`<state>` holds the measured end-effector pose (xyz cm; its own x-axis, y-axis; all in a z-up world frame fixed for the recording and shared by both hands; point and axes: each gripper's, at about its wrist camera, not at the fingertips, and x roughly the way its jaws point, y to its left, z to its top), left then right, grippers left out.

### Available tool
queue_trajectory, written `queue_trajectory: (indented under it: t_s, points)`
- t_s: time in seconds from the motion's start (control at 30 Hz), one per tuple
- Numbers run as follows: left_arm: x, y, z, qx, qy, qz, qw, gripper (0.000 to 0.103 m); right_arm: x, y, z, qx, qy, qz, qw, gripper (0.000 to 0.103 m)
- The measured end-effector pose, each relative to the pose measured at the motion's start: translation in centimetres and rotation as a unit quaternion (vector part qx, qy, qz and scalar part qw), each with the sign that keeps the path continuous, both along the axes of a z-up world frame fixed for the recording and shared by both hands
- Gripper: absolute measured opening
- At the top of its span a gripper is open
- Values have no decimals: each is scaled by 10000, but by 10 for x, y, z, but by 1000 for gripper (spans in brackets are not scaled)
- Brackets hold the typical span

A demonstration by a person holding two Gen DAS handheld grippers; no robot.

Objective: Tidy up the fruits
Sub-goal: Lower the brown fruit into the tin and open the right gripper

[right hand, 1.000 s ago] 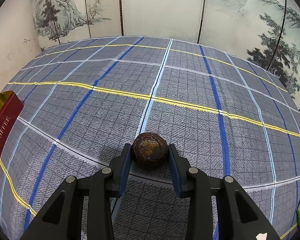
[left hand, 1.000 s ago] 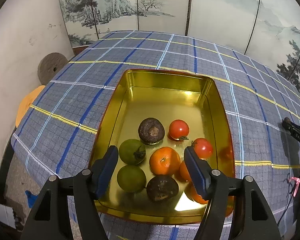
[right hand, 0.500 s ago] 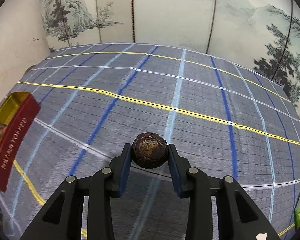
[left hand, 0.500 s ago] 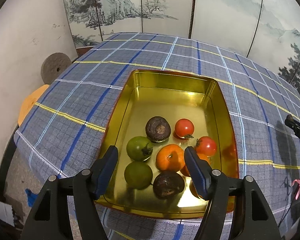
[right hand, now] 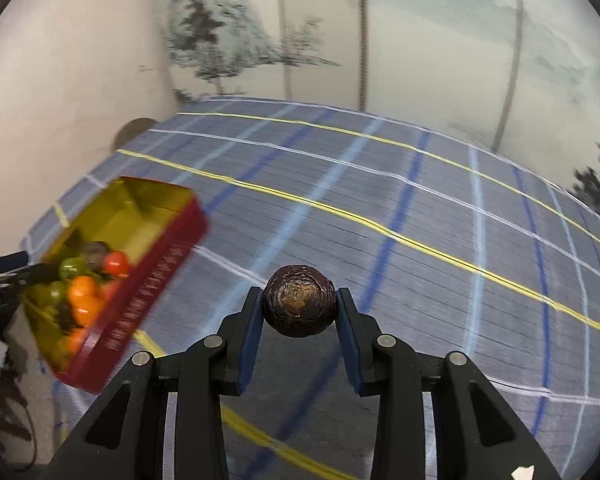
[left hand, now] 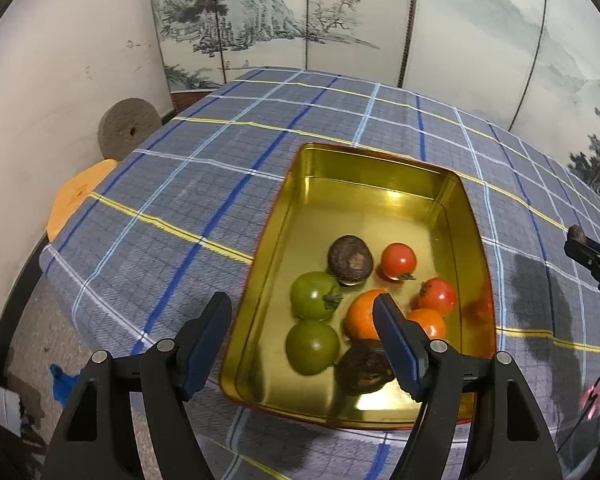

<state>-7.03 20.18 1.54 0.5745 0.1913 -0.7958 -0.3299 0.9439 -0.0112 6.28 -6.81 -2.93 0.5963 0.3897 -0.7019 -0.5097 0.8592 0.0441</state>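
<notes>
You swung the right gripper (right hand: 299, 312), clamped on the dark brown fruit (right hand: 299, 300), left until the gold tin (right hand: 156, 204) came into view. Delivery looked near. Left gripper (left hand: 302, 336) hung empty, jaws apart, over the tin's near end.

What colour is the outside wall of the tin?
Dark red, outside wall of the tin; the right wrist view shows it best.

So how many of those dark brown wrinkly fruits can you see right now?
3. One sits mid-tin beside a red tomato, one lies at the tin's near end partly behind the left gripper's finger, and one is clamped in the right gripper. Others may be hidden.
</notes>
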Motion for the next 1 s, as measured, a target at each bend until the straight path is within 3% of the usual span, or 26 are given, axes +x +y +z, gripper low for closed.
queue_trajectory:
  t_s: [0.5, 1.0]
  points:
    - [-12, 20, 1, 40, 17, 265, 9996, 74, -37, 121, 4, 89, 96, 1404, 9900, 33]
    - [-18, 34, -5, 54, 88, 318, 9994, 74, -41, 170, -23, -270, 272, 1689, 9849, 33]
